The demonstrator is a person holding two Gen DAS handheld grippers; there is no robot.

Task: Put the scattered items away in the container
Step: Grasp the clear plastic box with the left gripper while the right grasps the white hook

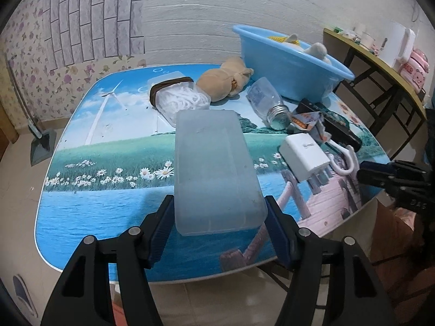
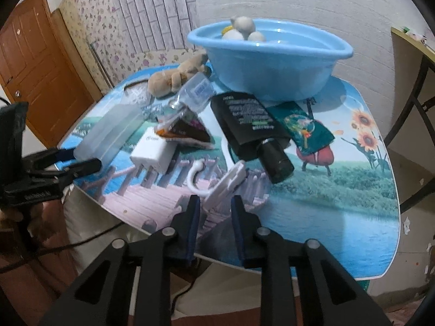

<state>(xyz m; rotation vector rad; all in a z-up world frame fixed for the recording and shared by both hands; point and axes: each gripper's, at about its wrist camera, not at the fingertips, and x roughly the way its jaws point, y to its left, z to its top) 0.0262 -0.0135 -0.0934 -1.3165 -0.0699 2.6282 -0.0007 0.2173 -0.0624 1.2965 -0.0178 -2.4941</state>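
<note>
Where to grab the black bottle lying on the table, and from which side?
Across the flat body of the black bottle, jaws spanning its narrow width, from above. It lies flat, cap toward the near edge; the round cap would roll. Its far end sits close to the blue basin, so stay mid-body.

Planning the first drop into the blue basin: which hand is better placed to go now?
Right, probably. Its gripper is shut on the white hook, with the blue basin ahead. The left gripper grips the bulkier frosted box.

Dim, bluish indoor light fills both views. Fisheye bending curves the wall [image 1: 244, 13] and table [image 2: 353, 217] edges, corners fall black, and detail stays slightly soft.
</note>
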